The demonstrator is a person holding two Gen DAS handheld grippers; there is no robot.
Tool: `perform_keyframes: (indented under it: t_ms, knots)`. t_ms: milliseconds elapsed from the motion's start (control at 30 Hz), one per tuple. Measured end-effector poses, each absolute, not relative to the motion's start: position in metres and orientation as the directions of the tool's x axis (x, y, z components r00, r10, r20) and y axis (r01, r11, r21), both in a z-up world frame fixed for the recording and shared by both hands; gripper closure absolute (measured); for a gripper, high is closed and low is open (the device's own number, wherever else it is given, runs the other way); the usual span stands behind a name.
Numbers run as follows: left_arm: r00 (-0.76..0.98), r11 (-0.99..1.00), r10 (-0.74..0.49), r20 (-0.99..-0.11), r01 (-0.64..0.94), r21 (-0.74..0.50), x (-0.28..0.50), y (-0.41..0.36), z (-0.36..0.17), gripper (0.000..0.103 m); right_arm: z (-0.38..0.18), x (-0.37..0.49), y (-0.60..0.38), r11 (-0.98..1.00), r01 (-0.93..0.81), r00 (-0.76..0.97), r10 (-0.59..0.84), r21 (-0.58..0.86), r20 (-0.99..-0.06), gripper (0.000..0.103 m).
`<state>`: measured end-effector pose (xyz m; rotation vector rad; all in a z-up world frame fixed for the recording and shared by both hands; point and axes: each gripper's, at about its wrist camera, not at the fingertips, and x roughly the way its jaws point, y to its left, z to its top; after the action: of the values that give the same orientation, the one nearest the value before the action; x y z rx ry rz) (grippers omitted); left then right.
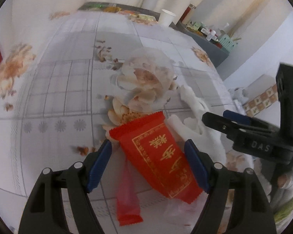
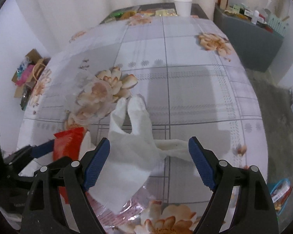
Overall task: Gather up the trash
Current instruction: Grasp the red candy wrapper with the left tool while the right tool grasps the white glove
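Between the left gripper (image 1: 148, 152)'s ribbed blue rubbery pads lies a red wrapper (image 1: 158, 156) of glossy foil-like film printed in gold, and beyond its tips sits a clear, thin plastic piece (image 1: 146, 81) that lets the pattern beneath show through. Between the right gripper (image 2: 149, 150)'s matt black plastic arms lies a white tissue (image 2: 130, 152), soft, matt and crumpled, with a shiny, crinkled clear wrapper (image 2: 134, 200) under its near edge. Under both spreads a smooth tablecloth (image 2: 195, 89) with a faint sheen, printed with flowers and grey checks.
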<state>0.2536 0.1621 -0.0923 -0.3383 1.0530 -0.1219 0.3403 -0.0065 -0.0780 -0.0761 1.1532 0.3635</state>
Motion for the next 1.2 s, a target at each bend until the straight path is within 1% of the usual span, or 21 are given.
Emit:
perform_keyframes:
  t_ms: [33, 133, 167, 233, 333, 367, 533, 600, 633, 667, 700, 800, 967, 1200]
  knots:
    - [0.499, 0.945, -0.251, -0.829, -0.060, -0.322, 0.252, 0.163, -0.093, 0.031, -0.081, 0.342, -0.005, 0.939, -0.322, 0.346, 0.235, 0.120, -0.908, 0.027]
    - [0.511, 0.956, -0.221, -0.831, -0.055, -0.288, 0.251, 0.164, -0.093, 0.039, -0.088, 0.345, -0.002, 0.941, -0.321, 0.335, 0.218, 0.107, -0.916, 0.030]
    - [0.515, 0.959, -0.211, -0.831, -0.058, -0.279, 0.250, 0.165, -0.093, 0.044, -0.088, 0.344, -0.001, 0.941, -0.321, 0.337, 0.215, 0.103, -0.917, 0.032]
    - [0.520, 0.962, -0.198, -0.831, -0.058, -0.266, 0.249, 0.167, -0.094, 0.047, -0.088, 0.344, 0.000, 0.942, -0.320, 0.337, 0.210, 0.098, -0.918, 0.036]
    - [0.529, 0.964, -0.186, -0.828, -0.065, -0.259, 0.250, 0.172, -0.095, 0.055, -0.088, 0.343, 0.002, 0.945, -0.318, 0.341, 0.190, 0.078, -0.921, 0.043]
    - [0.531, 0.964, -0.183, -0.827, -0.066, -0.256, 0.250, 0.173, -0.096, 0.058, -0.088, 0.343, 0.002, 0.946, -0.318, 0.343, 0.182, 0.068, -0.921, 0.047]
    - [0.544, 0.966, -0.177, -0.820, -0.065, -0.251, 0.250, 0.176, -0.096, 0.066, -0.088, 0.343, -0.002, 0.955, -0.290, 0.351, 0.161, 0.056, -0.923, 0.062]
    - [0.551, 0.965, -0.176, -0.816, -0.065, -0.252, 0.249, 0.177, -0.096, 0.071, -0.087, 0.344, -0.005, 0.959, -0.274, 0.348, 0.162, 0.065, -0.923, 0.075]
    - [0.555, 0.965, -0.178, -0.813, -0.065, -0.255, 0.249, 0.177, -0.096, 0.073, -0.086, 0.345, -0.008, 0.961, -0.266, 0.344, 0.170, 0.078, -0.924, 0.078]
    - [0.559, 0.965, -0.177, -0.810, -0.065, -0.256, 0.248, 0.178, -0.095, 0.076, -0.087, 0.348, -0.008, 0.962, -0.258, 0.339, 0.180, 0.093, -0.924, 0.085]
    - [0.562, 0.965, -0.175, -0.808, -0.065, -0.255, 0.247, 0.178, -0.094, 0.080, -0.087, 0.349, -0.011, 0.962, -0.248, 0.330, 0.198, 0.117, -0.923, 0.087]
    - [0.569, 0.963, -0.179, -0.802, -0.064, -0.260, 0.246, 0.179, -0.094, 0.084, -0.088, 0.352, -0.018, 0.958, -0.225, 0.318, 0.245, 0.178, -0.916, 0.091]
    - [0.596, 0.965, -0.172, -0.784, -0.059, -0.256, 0.241, 0.181, -0.088, 0.087, -0.080, 0.350, -0.028, 0.943, -0.197, 0.331, 0.323, 0.269, -0.887, 0.092]
    - [0.641, 0.961, -0.168, -0.749, -0.062, -0.268, 0.231, 0.188, -0.070, 0.089, -0.048, 0.346, -0.036, 0.926, -0.204, 0.392, 0.374, 0.318, -0.840, 0.092]
